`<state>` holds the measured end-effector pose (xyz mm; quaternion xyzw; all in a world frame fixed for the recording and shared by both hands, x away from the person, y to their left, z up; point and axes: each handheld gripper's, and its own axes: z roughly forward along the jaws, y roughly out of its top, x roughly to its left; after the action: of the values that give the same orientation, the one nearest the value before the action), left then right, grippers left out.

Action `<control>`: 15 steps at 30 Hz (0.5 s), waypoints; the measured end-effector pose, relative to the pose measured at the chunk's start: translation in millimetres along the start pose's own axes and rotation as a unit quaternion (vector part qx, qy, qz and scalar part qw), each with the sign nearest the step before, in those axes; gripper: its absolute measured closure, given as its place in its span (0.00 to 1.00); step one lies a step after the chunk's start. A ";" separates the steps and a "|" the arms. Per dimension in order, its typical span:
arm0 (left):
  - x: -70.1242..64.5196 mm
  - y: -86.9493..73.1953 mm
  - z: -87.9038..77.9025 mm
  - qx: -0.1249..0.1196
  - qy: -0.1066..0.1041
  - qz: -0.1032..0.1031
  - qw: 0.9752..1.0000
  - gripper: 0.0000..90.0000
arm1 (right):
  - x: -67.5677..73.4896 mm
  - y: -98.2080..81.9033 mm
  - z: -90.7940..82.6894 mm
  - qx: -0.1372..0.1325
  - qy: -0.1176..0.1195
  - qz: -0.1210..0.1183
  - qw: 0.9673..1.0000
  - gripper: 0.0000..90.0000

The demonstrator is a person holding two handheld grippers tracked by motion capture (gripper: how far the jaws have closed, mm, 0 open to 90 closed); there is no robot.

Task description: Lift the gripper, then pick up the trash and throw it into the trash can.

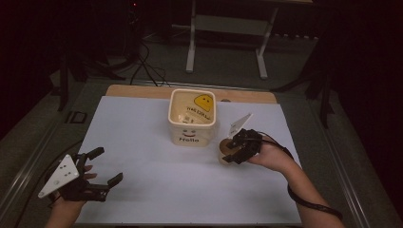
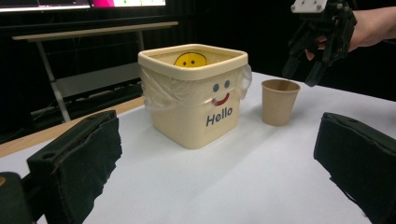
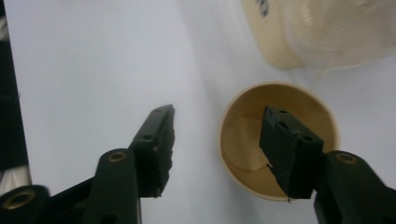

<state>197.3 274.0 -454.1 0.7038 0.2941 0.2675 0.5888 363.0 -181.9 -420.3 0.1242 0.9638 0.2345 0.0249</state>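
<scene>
the small brown paper cup [image 1: 226, 151] stands upright on the white worktop [image 1: 157, 180], just beside the cream square plastic bin with the "hello" face [image 1: 192, 117], on the bin's right-hand side as the high view shows it. the cup is empty as far as its inside can be seen, its mouth facing up, so its long axis is vertical.

the right tool [image 1: 233, 153] hangs directly over the cup, pointing down. in the right gripper view its jaws stand partly apart and straddle the near wall of the cup [image 3: 279, 140]: one jaw is over the cup's mouth, inside the rim line, and the other is outside, over bare worktop on the side away from the bin. neither pad is seen pressing on the wall; nothing is held. whether the inner jaw has dipped below the rim cannot be told.

the left tool [image 1: 102, 167] rests low at the near left edge of the worktop, well apart from the bin and the cup, jaws wide and empty.

judgement: the right hand is far the nearer and is the one to take the cup. the coming move turns on the rim wall lying between the jaws; a short descent and closure should pinch it. a thin paper wall may buckle, and the bin close beside leaves little room on that side.
</scene>
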 end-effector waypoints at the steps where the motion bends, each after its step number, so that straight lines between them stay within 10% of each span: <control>1: 0.1 0.0 -0.1 0.001 0.000 0.000 1.000 0.02 | 0.4 2.0 2.2 0.013 0.002 -0.008 1.000 0.53; 15: 0.4 -1.1 -0.9 0.003 0.001 0.000 1.000 0.02 | -1.6 7.8 25.9 0.081 -0.026 -0.055 0.995 0.75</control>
<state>196.7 275.1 -455.1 0.7054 0.2956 0.2677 0.5860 369.1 -164.0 -439.8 0.0785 0.9841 0.1502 0.0525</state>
